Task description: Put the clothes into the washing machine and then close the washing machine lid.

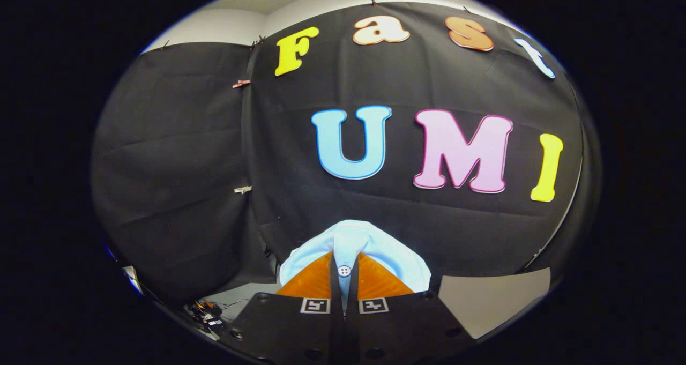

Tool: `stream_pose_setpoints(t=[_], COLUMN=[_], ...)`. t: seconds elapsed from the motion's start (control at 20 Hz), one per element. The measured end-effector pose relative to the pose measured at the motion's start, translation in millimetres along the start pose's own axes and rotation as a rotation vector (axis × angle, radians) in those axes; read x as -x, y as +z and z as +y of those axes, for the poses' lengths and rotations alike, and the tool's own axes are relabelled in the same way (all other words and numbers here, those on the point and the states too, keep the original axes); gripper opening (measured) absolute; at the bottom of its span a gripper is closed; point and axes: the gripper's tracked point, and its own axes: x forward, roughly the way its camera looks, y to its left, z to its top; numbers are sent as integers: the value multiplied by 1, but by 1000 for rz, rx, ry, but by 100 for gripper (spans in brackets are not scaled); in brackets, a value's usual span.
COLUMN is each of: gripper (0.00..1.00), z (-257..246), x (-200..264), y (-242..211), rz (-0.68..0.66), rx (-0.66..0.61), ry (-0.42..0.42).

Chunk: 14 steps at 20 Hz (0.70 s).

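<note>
Booth wall behind — gripper point(344, 271) pinching shirt point(353, 241), bulk hidden.

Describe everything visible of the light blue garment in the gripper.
The light blue garment looks like thin woven shirt cloth with a white four-hole button on a narrow strip at its middle. That strip is pinched between the two fingers of the gripper, which are closed on it. The rest bunches and drapes over both fingers, lifted up in front of the black booth wall.
</note>
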Motion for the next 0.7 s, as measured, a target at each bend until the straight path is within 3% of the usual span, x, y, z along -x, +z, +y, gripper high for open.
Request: stream_pose_setpoints(t=[0.4,0.7], gripper=[5,5], z=[22,14], x=[-90,-127], y=[-121,-203], rz=[206,341], rx=[-57,-46], ry=[28,-31])
